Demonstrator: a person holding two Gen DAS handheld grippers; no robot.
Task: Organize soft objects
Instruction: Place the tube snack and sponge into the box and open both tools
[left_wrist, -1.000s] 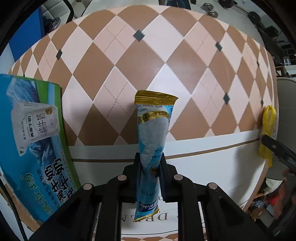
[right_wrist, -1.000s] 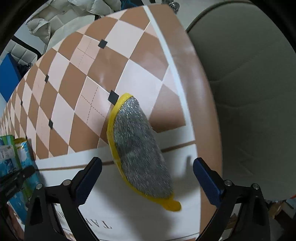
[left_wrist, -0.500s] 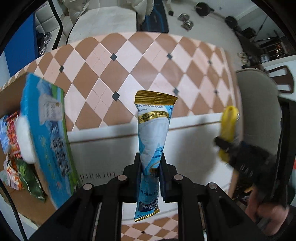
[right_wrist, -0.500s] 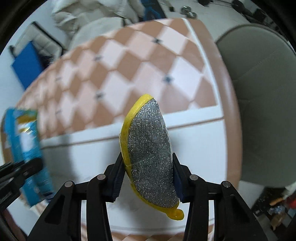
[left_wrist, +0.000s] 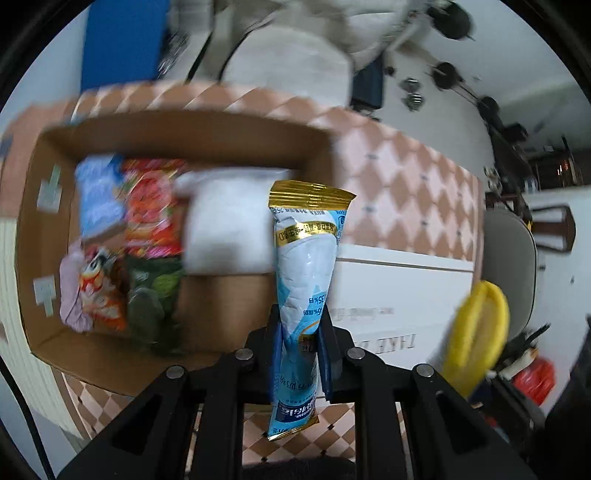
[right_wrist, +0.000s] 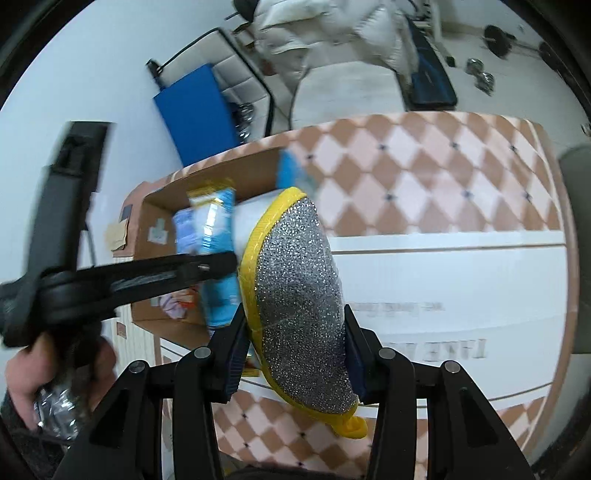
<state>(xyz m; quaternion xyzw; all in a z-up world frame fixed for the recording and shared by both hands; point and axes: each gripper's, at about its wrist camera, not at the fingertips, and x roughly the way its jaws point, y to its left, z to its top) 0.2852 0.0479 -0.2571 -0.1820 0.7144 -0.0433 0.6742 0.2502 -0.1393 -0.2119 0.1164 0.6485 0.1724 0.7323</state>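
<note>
My left gripper (left_wrist: 301, 343) is shut on a light-blue snack pouch (left_wrist: 306, 258) with a gold top, held upright in the air above the right end of an open cardboard box (left_wrist: 221, 295). The box holds several colourful snack bags and a white soft pack (left_wrist: 229, 229). My right gripper (right_wrist: 295, 350) is shut on a yellow-edged silver scrubbing sponge (right_wrist: 299, 295), held above the table to the right of the box (right_wrist: 147, 221). The sponge also shows in the left wrist view (left_wrist: 476, 332). The left gripper with the pouch (right_wrist: 218, 236) shows in the right wrist view.
The table (left_wrist: 406, 173) has a brown and pink diamond cloth with a white band (right_wrist: 461, 277). A grey chair (left_wrist: 509, 266) stands at its right end. Behind are a blue mat (right_wrist: 199, 114), a white sofa and dumbbells on the floor.
Both grippers rose and swung left toward the box, whose inside has come into view. The right gripper closed on the sponge and lifted it off the table. The left still holds the pouch.
</note>
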